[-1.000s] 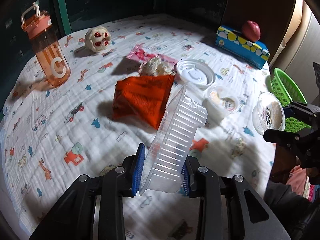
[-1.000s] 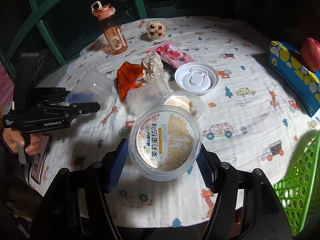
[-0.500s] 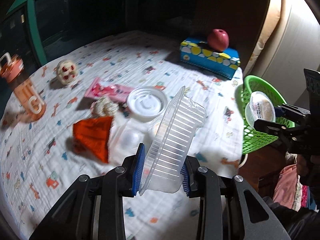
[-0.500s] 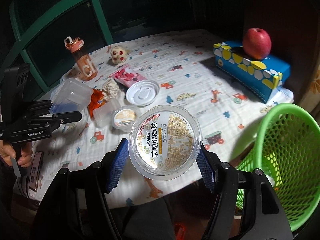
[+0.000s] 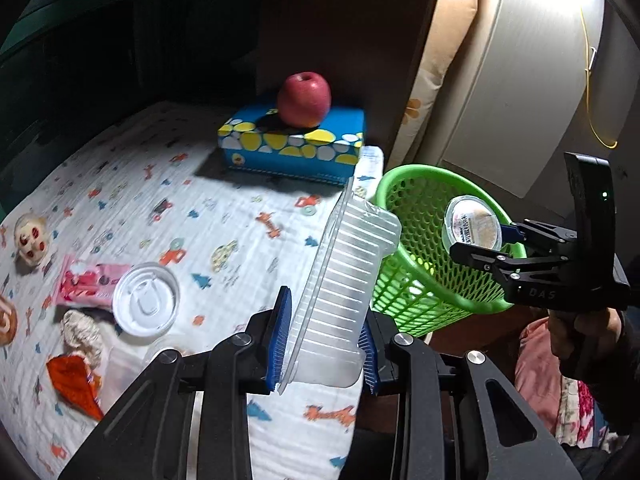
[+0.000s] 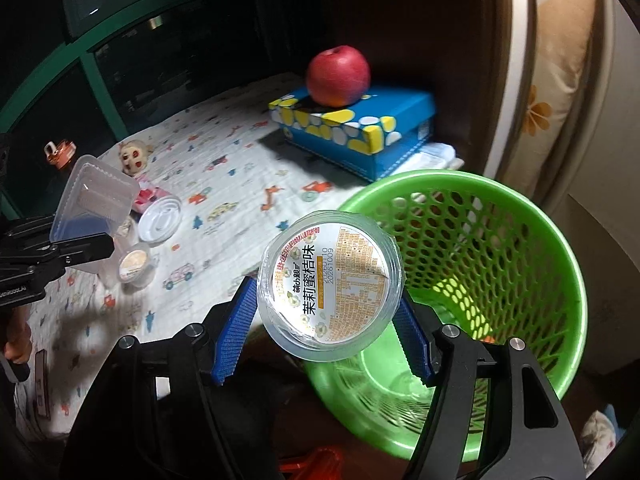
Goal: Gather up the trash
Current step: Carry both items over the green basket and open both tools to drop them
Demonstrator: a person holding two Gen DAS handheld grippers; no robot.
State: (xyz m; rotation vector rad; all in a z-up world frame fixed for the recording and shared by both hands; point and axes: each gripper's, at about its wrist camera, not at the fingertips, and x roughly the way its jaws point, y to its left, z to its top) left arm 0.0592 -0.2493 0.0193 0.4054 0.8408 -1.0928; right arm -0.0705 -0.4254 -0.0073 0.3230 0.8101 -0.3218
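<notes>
A table draped in a white cloth printed with small vehicles and animals (image 5: 224,216) fills the left of both wrist views. Off its right edge stands a green mesh basket (image 6: 516,264), the receptacle for the trash, its rim just beside the cloth's corner. On the far side of the table lies a blue tissue box with yellow and white spots (image 5: 294,146), bearing a red apple (image 5: 304,98) on its top. The left gripper (image 5: 322,340) has its blue pads clamped on the lower end of a clear ribbed plastic tray (image 5: 344,280), which is held on edge, tilted, its upper end overlapping the basket's near rim in the left wrist view. The right gripper (image 6: 324,320) has its fingers closed on the sides of a round clear container with a printed label lid (image 6: 330,280), held in the air in front of the basket's opening; whether it is directly over the opening cannot be told. Trash on the cloth: a white round lid (image 5: 146,304), a pink wrapper (image 5: 86,284) beside it, a crumpled white tissue (image 5: 82,330), an orange packet (image 5: 74,380) and a small lidded cup (image 6: 136,262). A small doll's head (image 5: 30,236) lies near the left edge.
</notes>
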